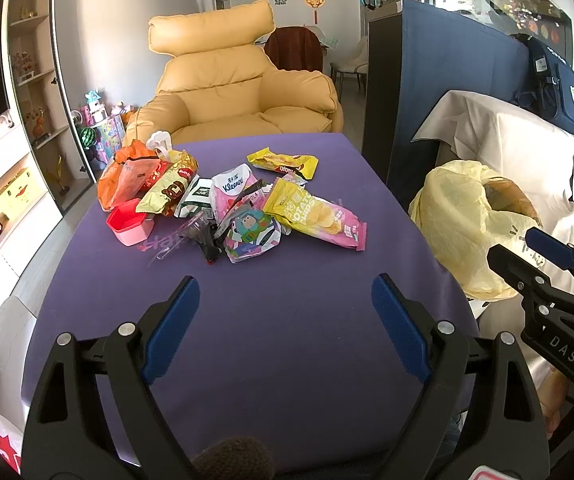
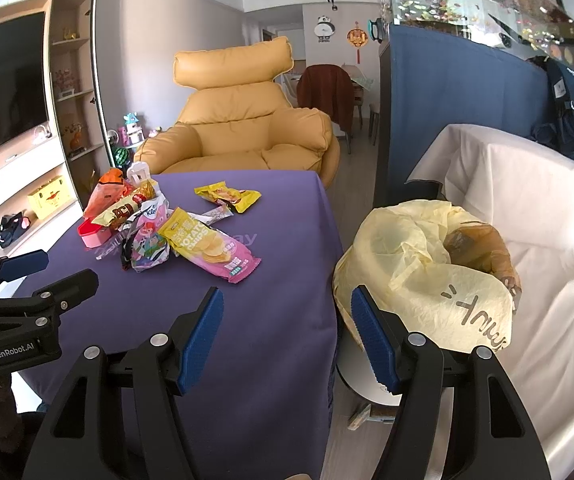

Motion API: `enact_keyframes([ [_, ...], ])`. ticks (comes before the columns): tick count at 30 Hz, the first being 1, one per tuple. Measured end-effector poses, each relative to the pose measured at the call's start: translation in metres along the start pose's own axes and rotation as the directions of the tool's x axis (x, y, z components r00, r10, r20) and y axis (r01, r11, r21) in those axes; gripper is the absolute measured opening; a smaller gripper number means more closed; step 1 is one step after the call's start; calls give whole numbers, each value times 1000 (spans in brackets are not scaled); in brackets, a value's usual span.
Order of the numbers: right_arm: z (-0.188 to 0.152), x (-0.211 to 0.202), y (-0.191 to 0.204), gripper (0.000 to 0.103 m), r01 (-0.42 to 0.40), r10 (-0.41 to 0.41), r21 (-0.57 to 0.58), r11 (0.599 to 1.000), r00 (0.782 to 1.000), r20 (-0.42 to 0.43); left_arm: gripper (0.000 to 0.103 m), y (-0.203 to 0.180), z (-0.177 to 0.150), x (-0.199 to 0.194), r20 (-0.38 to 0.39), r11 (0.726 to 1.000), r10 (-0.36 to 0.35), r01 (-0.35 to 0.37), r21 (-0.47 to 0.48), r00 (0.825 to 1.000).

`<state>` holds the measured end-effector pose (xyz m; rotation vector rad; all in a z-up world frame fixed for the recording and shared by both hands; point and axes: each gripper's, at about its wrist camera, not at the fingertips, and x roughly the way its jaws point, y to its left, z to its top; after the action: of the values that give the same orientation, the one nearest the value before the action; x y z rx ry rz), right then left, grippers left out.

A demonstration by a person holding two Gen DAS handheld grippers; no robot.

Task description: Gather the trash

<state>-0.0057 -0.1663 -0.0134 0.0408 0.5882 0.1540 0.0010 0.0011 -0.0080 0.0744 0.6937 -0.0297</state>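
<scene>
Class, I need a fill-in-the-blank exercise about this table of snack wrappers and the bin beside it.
1. The wrappers lie on a ____ tablecloth.
2. The bin is lined with a ____ bag.
3. The left gripper holds ____.
4. Behind the table stands a tan ____.

Missing words: purple; yellow; nothing; armchair

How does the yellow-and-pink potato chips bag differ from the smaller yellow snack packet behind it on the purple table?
The potato chips bag is larger, and yellow fading to pink; the yellow snack packet is smaller, and yellow with dark ends. The chips bag touches the trash pile; the packet lies apart, farther away. Both lie flat on the purple table, ungrasped.
</scene>
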Motion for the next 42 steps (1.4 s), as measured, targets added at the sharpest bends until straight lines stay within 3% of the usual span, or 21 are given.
enact_keyframes([
  [42, 1, -1, 1, 63, 3, -3, -1, 1000, 1000, -4, 84, 2, 2, -3, 7, 1000, -1, 1, -2, 1000],
])
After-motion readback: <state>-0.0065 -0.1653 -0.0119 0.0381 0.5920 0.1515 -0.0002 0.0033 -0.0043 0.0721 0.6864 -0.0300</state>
